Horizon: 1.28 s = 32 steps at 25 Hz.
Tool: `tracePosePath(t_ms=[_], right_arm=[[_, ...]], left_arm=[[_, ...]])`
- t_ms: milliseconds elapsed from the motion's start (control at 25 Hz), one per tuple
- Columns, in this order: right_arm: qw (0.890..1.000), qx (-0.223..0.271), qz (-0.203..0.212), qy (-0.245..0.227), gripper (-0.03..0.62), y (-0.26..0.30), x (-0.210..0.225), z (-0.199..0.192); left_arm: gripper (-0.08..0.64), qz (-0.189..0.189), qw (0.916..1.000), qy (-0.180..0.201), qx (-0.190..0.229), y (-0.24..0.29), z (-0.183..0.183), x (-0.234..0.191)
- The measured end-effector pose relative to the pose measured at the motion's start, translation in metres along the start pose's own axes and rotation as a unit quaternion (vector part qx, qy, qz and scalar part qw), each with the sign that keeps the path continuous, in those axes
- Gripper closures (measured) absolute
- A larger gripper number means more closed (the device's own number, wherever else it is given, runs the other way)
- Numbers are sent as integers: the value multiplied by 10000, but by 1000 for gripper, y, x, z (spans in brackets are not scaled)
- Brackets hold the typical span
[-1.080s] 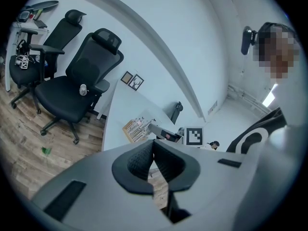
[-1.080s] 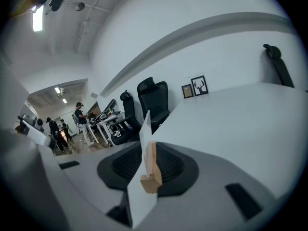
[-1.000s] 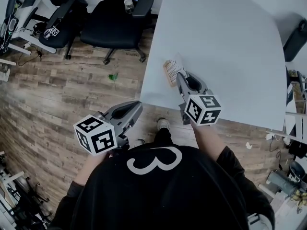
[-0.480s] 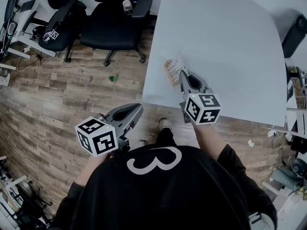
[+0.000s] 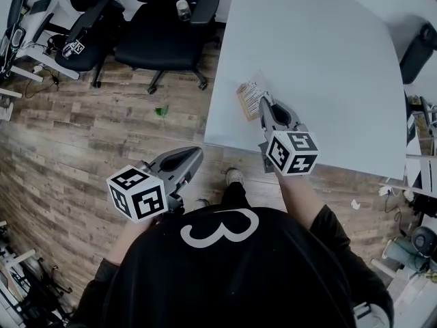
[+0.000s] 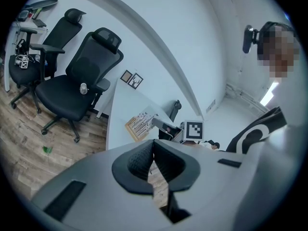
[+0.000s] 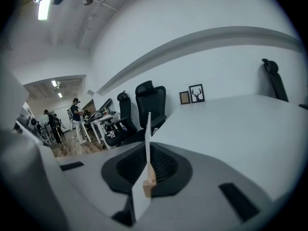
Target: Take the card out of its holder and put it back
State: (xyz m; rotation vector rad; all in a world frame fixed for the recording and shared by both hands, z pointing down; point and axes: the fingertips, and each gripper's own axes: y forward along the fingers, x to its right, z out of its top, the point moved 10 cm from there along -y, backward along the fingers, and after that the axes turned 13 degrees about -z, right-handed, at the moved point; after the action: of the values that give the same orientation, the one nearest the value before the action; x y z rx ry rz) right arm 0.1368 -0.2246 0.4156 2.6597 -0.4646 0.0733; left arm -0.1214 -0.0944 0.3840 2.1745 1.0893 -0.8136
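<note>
A white printed card (image 5: 250, 93) in a small wooden holder (image 5: 244, 108) sits near the left edge of the white table (image 5: 321, 53). My right gripper (image 5: 263, 105) reaches it from the near side. In the right gripper view the card (image 7: 147, 138) stands edge-on between the two pads, with the wooden holder (image 7: 149, 184) at its near end. The jaws are closing and the pads press on the card. My left gripper (image 5: 196, 156) hangs over the wooden floor, off the table. Its pads (image 6: 144, 160) meet with nothing between them. It looks toward the card (image 6: 139, 124).
Two black office chairs (image 5: 164, 26) stand on the floor left of the table. A small green scrap (image 5: 161, 109) lies on the floor. Two small picture frames (image 7: 192, 95) stand at the table's far end. People stand at desks far off (image 7: 76, 119).
The right gripper's jaws have come together round the card, and the card has shifted slightly with them. The left gripper has stayed where it was.
</note>
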Motion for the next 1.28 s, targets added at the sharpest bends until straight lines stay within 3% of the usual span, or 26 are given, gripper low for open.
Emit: tracePosePath(t_ms=[400,720,1280], right_arm=[[9996,247,-91,-29,567,-22,0,15],[9972,741,-75,30,568,-55,-6,35],[9885,1085,760,724,566,-152,-43,43]], left_arm=[[546,-79,9996,170,210,-13,-1,12],[546,-230,9986,323,352,-25,-4,25],[546,-525,9936,825,565,-66,-6,66]])
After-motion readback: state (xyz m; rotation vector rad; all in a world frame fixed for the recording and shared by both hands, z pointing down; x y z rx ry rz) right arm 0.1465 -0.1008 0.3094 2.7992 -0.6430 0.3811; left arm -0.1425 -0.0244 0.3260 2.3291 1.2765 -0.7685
